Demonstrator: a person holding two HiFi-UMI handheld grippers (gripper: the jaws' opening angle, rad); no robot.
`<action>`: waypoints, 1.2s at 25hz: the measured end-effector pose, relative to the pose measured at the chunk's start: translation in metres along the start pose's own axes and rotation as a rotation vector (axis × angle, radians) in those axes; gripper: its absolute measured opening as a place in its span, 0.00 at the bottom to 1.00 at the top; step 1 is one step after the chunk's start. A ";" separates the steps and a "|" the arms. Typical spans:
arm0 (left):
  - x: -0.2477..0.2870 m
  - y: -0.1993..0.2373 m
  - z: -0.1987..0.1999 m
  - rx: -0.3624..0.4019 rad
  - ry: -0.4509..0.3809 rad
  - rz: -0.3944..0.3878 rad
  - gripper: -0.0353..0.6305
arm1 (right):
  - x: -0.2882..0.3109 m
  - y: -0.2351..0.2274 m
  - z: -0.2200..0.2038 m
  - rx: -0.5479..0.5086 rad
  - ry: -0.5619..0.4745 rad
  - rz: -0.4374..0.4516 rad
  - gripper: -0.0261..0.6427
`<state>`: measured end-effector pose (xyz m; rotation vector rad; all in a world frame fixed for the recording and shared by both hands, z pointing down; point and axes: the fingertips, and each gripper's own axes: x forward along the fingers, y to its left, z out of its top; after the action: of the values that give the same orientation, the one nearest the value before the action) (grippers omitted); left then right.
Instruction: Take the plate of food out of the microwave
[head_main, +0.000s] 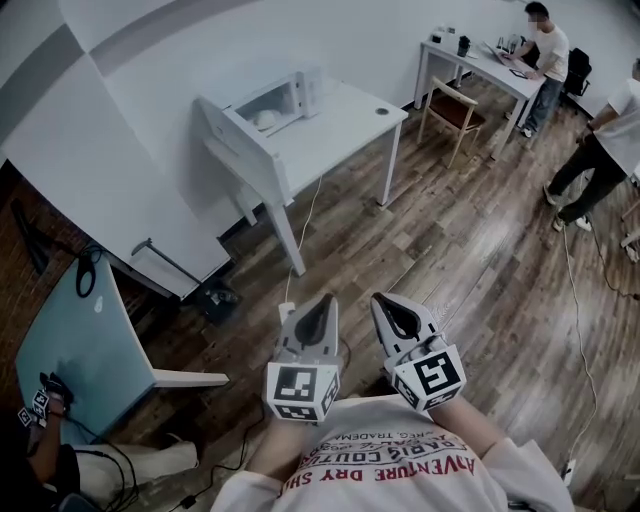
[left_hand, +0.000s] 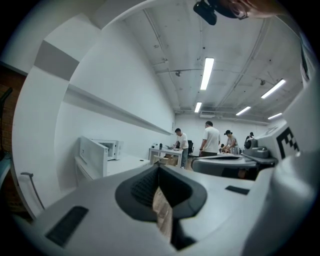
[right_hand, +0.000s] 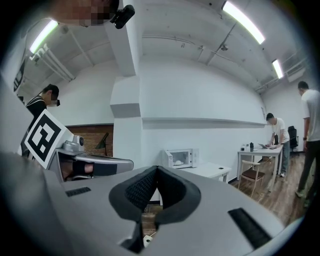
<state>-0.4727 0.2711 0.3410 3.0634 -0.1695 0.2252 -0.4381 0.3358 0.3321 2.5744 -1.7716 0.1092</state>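
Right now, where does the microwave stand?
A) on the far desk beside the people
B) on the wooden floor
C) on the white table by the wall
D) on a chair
C: the microwave sits on the white table against the wall.

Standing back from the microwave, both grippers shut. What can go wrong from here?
1. The white cable lies across the path to the table: trip or snag risk.
2. The microwave door stands open: easy to bump.
3. The left gripper and right gripper are shut: unopened, they may shove the plate.
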 end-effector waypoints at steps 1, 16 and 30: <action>0.006 0.000 -0.001 -0.007 0.004 -0.003 0.06 | 0.003 -0.005 -0.001 0.003 0.004 -0.001 0.05; 0.160 0.013 0.015 -0.005 0.015 0.126 0.06 | 0.094 -0.155 -0.003 -0.014 0.041 0.098 0.05; 0.339 0.001 0.030 -0.151 0.020 0.200 0.06 | 0.169 -0.306 -0.013 -0.006 0.100 0.249 0.05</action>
<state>-0.1358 0.2324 0.3624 2.8919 -0.4707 0.2418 -0.0932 0.2889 0.3648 2.2876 -2.0409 0.2304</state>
